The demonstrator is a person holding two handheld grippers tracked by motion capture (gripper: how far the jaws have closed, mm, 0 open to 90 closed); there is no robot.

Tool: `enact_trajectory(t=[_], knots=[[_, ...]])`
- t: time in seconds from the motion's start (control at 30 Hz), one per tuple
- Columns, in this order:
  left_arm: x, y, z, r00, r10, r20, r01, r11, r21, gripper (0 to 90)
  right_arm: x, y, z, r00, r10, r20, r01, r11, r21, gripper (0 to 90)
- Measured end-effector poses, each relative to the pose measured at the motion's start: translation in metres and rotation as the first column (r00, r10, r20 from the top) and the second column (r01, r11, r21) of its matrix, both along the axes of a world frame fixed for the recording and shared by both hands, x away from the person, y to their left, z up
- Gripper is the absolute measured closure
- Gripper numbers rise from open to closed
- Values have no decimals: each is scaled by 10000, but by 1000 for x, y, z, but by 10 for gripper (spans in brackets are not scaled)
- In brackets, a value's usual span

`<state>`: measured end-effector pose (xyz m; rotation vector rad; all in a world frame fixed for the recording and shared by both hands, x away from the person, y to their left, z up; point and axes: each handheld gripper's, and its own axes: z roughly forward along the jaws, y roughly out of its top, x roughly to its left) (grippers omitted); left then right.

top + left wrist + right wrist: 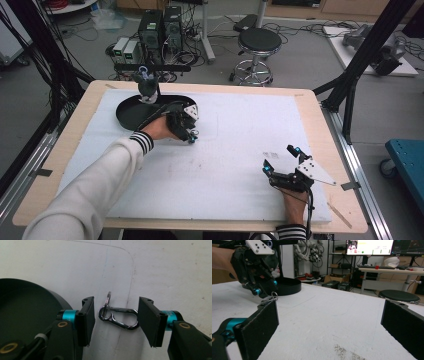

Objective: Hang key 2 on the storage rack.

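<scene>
Lying on the white surface (240, 165) beside one black tray (131, 111), one metal carabiner (118, 317) sits between the spread left tongs (116, 322), untouched; right tongs (329, 322) also spread, empty.

Silver carabiner (119, 317), black tray (131, 111), white mat (240, 150), striped cuff (142, 140)

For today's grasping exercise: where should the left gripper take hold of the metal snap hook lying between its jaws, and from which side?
Grip the snap hook across its two long sides, from straight above: it lies flat on the white mat, so the left gripper probably needs turning.
</scene>
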<state>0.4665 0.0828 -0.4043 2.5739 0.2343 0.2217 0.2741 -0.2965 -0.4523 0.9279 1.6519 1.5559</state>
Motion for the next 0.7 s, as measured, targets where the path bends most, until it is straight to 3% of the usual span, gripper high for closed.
enact_trajectory(t=[0.7], knots=[[2, -2, -3, 9995, 131, 298, -139, 9996, 245, 685, 0, 0, 0, 10000, 3, -24, -3, 10000, 48, 6]])
